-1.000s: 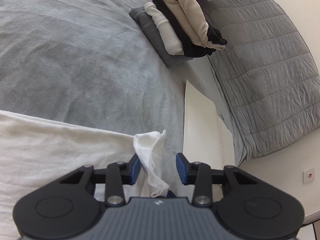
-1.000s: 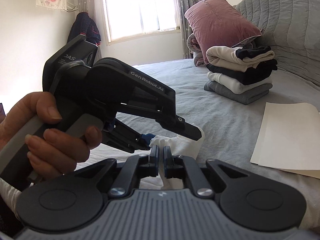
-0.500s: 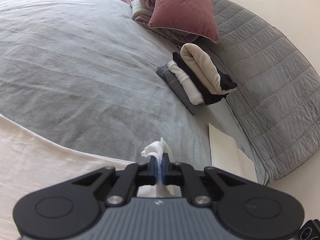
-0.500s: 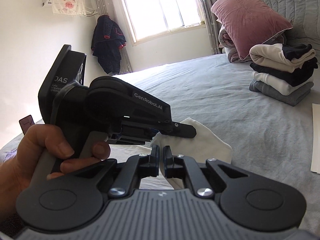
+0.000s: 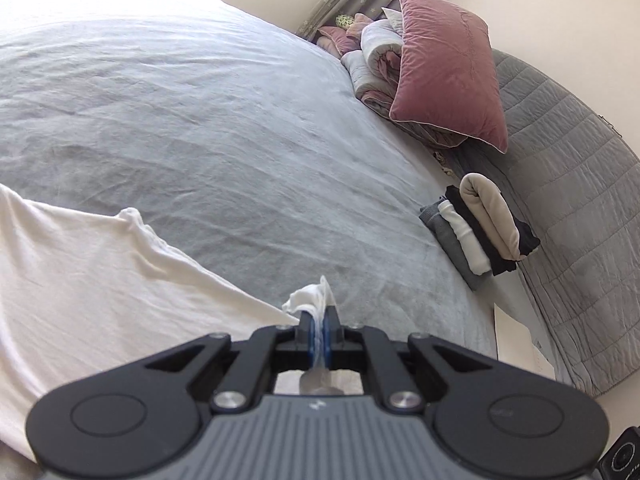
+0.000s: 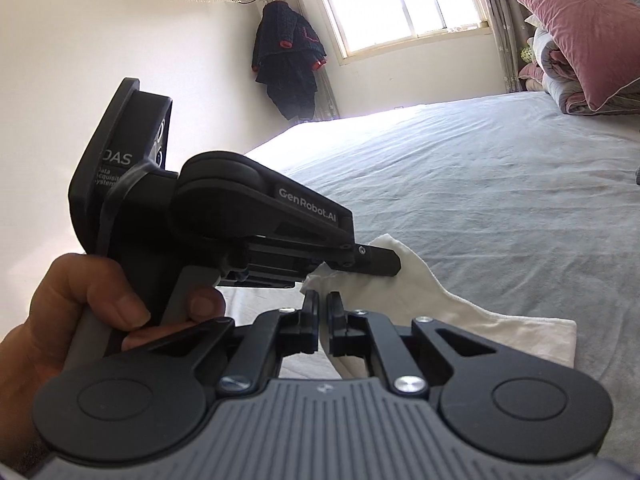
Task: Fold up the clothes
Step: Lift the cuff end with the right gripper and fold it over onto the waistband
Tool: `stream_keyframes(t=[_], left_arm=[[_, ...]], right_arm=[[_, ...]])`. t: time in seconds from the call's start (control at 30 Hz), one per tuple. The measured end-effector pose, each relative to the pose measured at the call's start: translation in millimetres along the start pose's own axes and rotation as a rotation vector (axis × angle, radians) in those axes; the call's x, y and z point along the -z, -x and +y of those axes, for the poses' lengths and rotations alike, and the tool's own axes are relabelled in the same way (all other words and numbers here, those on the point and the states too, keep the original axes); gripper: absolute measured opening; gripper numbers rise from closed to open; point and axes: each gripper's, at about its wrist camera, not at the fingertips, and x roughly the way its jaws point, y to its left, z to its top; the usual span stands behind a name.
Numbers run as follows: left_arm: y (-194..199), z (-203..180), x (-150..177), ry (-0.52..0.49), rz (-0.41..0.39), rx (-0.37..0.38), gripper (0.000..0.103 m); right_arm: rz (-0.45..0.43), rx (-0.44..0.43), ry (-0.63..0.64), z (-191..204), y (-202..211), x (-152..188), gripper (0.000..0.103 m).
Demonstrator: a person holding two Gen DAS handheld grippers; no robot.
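Observation:
A white garment (image 5: 80,280) lies spread on the grey bed (image 5: 200,120) at the lower left. My left gripper (image 5: 319,332) is shut on a bunched corner of it, and a tuft of fabric pokes out past the pads. In the right wrist view, the left gripper (image 6: 380,262), held by a hand (image 6: 80,320), crosses just ahead and pinches the white garment (image 6: 460,312). My right gripper (image 6: 322,312) is shut directly beneath it, with a thin strip of the same fabric between its pads.
A stack of folded clothes (image 5: 480,232) sits by the quilted grey headboard (image 5: 580,220). A pink pillow (image 5: 448,68) leans on rolled bedding behind it. A white sheet of paper (image 5: 516,332) lies at the bed's right edge. A dark coat (image 6: 288,60) hangs beside the window (image 6: 396,0).
The left gripper was open around the garment corner, then shut on it. Both grippers have since risen and swung away from the folded stack, drawing the corner along.

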Motion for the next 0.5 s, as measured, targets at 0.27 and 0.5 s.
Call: stream_keyframes(t=[0.27,0.5], left_arm=[[47,77,-22,0.059,-0.042,-0.073,0.004],[77,138,-44,0.081,-0.064,-0.137,0.004]], right_arm=[[0.047,-0.115,0.004,55,-59,-5,0.005],[0.084,-0.183,0.012,104,-117,-6,0.005]])
